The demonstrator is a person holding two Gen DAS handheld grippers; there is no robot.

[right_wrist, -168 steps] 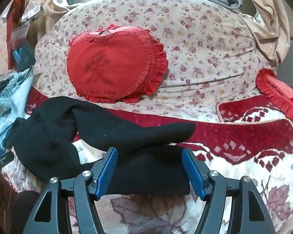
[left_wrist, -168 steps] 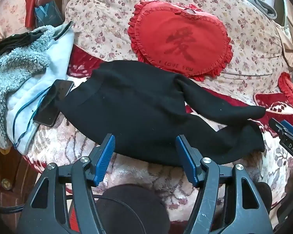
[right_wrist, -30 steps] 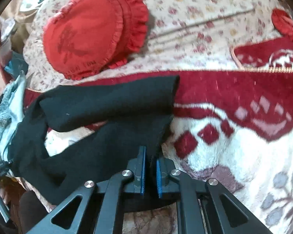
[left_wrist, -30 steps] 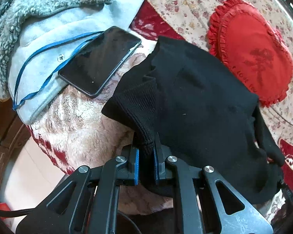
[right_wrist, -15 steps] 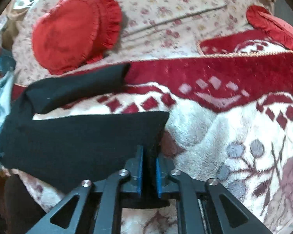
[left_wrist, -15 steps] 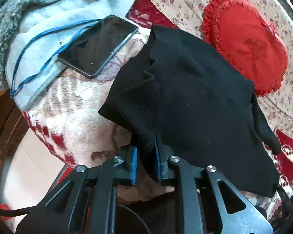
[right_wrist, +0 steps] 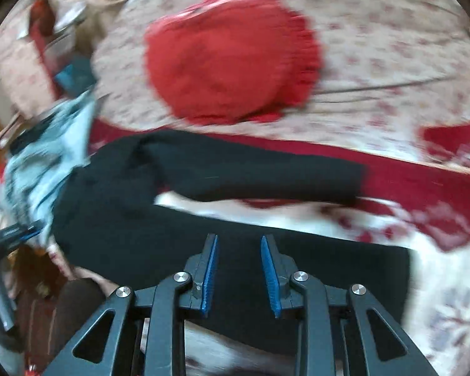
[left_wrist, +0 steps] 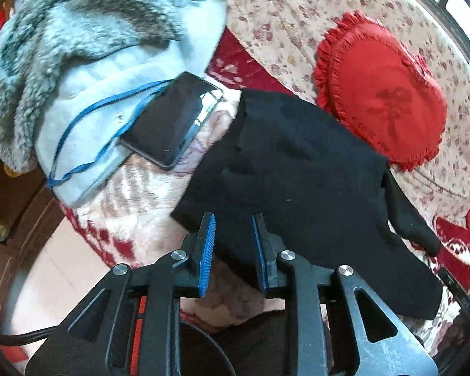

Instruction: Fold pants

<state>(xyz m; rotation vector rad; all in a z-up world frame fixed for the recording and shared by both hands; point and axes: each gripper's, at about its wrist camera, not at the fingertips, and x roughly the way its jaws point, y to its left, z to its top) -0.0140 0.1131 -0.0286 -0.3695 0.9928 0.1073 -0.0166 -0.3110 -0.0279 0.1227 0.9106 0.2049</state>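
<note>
- Left wrist view: the left tool (left_wrist: 232,244) hovers with its jaws partly apart and nothing between them, just above the waist end of the black pants (left_wrist: 297,181), which lie flat on the bed (left_wrist: 134,206) near its front edge. The waist seems laid there so that the legs run straight out for folding. A phone (left_wrist: 175,122) rests on a pale blue jacket (left_wrist: 109,72) at the bed's left edge, just beside the waistband, so it could get caught in a fold. A red heart pillow (left_wrist: 382,87) sits behind the pants.
- Right wrist view (blurred): the right tool (right_wrist: 238,269) is likewise partly open and empty, over the near leg of the pants (right_wrist: 203,244). The far leg lies apart from it, so the legs probably need bringing together next.
</note>
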